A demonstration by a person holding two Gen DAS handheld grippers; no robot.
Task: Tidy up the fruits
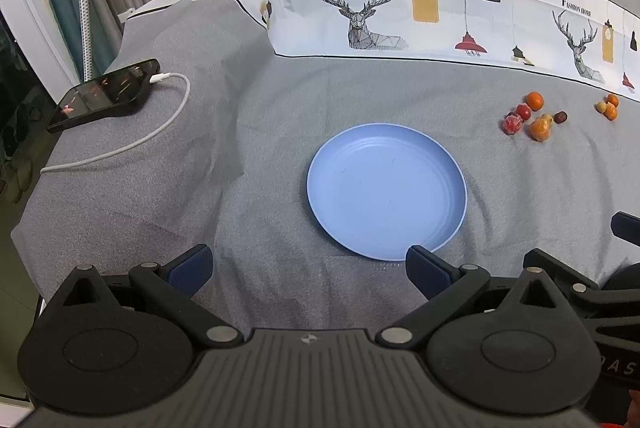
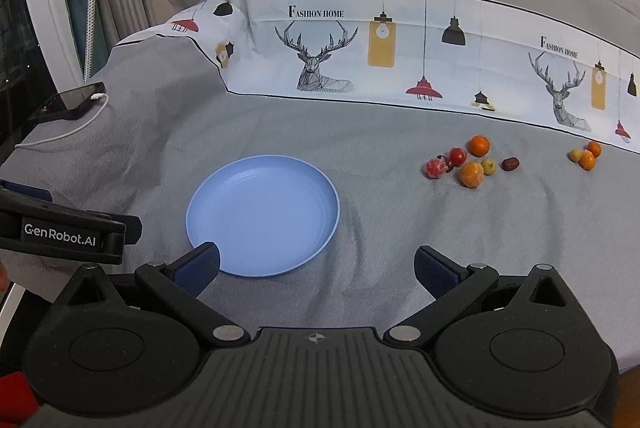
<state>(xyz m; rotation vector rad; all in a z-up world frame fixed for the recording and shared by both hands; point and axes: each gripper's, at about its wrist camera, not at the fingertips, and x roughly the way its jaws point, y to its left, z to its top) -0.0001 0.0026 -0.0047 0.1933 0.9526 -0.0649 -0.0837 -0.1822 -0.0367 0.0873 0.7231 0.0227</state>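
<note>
An empty light blue plate [image 1: 386,212] [image 2: 224,212] lies on the grey bed cover. Beyond it to the right is a cluster of small fruits [image 1: 530,118] [image 2: 468,164]: oranges, red fruits, a yellowish one and a dark date. A second small group of fruits [image 1: 609,106] [image 2: 585,155] lies farther right. My left gripper [image 1: 308,270] is open and empty, near the plate's near edge. My right gripper [image 2: 316,268] is open and empty, just right of the plate's near edge. The left gripper's body [image 2: 68,232] shows at the left of the right wrist view.
A black phone [image 1: 104,94] [image 2: 68,100] on a white charging cable [image 1: 132,144] lies at the left edge of the bed. A white patterned sheet band [image 1: 400,0] and a grey pillow lie behind. Curtains and a window frame stand at the left.
</note>
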